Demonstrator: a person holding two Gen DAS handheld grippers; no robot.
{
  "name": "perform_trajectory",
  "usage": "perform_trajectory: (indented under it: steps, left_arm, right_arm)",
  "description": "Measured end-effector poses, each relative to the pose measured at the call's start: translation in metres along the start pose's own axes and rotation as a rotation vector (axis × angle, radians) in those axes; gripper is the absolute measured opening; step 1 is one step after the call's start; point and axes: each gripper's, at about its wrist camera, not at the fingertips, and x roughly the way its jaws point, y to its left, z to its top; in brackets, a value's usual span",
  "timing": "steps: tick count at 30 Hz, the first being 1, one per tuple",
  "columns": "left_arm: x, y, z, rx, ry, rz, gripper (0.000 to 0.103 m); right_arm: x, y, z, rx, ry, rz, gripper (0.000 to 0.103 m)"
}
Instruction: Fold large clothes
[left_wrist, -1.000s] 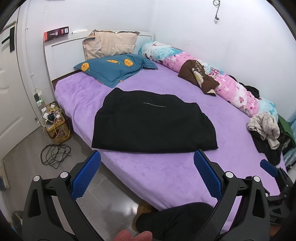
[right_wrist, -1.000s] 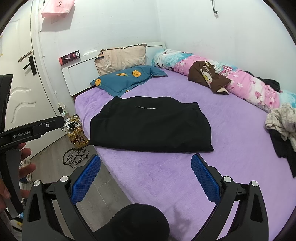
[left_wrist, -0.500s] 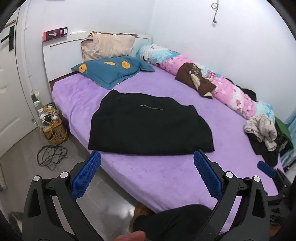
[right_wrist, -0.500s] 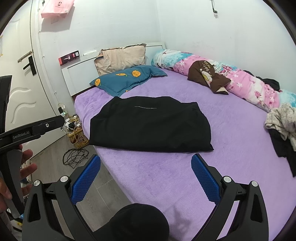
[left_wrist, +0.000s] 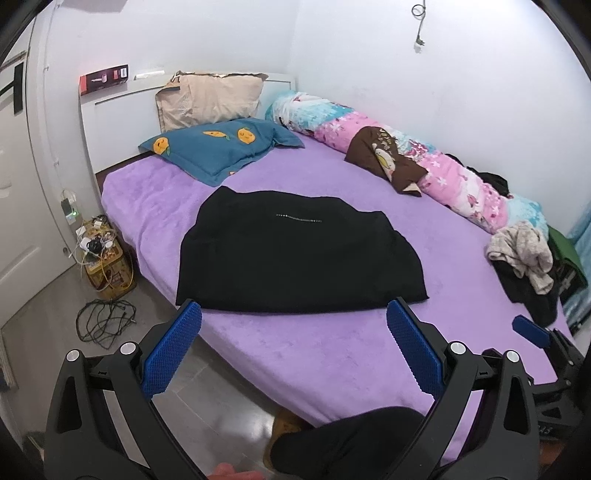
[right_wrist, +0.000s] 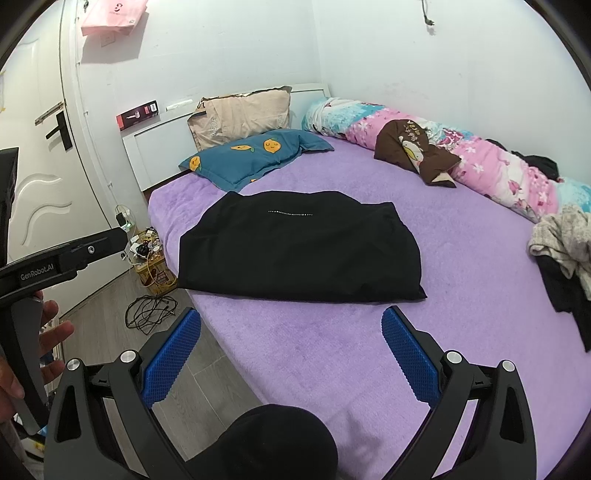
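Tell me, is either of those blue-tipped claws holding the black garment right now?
No: the left gripper and the right gripper both stand open, short of the black garment, which lies flat on the purple bed.

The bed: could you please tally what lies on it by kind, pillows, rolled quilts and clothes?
Pillows: 2, a beige pillow and a blue pillow.
Rolled quilts: 1, the floral quilt.
Clothes: 3, a black garment spread flat, a brown garment on the quilt, and a clothes heap.
Total: 6.
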Motion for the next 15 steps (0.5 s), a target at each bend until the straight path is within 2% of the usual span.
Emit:
perform_trajectory:
  steps: [15]
  left_arm:
    - [-0.0034,0.0054,0.0051,-0.040,0.001,0.005,0.097]
  right_arm:
    - [-0.0004,-0.0002,-0.0001,0.000,0.000,0.002,0.096]
